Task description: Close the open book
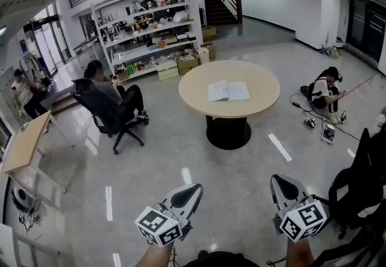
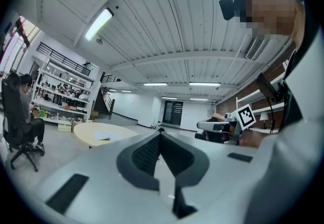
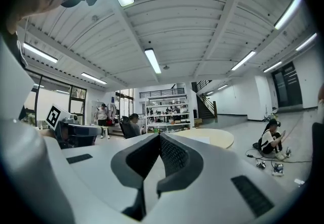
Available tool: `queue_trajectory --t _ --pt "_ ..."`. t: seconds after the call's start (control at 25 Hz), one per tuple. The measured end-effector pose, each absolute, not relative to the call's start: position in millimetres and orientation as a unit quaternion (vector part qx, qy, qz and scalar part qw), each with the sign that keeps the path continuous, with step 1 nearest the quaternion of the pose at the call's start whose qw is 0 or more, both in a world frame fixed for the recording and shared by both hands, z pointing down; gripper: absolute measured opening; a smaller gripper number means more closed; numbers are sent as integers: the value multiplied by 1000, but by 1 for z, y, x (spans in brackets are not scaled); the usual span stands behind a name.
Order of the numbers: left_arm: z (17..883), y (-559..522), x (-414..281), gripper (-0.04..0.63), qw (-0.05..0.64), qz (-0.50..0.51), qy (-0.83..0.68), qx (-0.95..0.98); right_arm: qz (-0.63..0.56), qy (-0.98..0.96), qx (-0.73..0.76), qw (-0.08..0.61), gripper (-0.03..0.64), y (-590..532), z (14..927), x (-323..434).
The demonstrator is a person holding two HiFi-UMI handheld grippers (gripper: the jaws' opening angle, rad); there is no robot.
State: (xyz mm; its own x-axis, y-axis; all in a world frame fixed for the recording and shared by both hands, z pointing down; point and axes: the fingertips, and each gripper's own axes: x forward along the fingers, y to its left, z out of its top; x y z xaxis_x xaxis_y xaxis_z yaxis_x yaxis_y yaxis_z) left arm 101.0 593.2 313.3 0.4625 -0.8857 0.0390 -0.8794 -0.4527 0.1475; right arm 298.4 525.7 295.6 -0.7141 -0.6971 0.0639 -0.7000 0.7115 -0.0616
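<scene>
An open book (image 1: 228, 91) with pale pages lies flat on the round beige table (image 1: 199, 88) far ahead of me. It shows small in the left gripper view as the book (image 2: 104, 138) and in the right gripper view as the book (image 3: 200, 139). My left gripper (image 1: 194, 187) is held low at the bottom of the head view, jaws shut with nothing between them. My right gripper (image 1: 278, 178) is beside it, also shut and empty. Both point level toward the table, well short of it.
A person sits in a black office chair (image 1: 107, 116) left of the table. Another person (image 1: 325, 94) crouches on the floor to the right among cables. Shelving (image 1: 148, 25) stands behind, a wooden desk (image 1: 24, 142) at far left, a dark chair (image 1: 362, 187) close at my right.
</scene>
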Motion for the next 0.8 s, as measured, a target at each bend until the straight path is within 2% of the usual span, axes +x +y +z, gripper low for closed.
queue_trajectory --t 0.8 --pt "327 541 18 -11 75 -41 -500 862 37 -916 397 35 -3 479 303 214"
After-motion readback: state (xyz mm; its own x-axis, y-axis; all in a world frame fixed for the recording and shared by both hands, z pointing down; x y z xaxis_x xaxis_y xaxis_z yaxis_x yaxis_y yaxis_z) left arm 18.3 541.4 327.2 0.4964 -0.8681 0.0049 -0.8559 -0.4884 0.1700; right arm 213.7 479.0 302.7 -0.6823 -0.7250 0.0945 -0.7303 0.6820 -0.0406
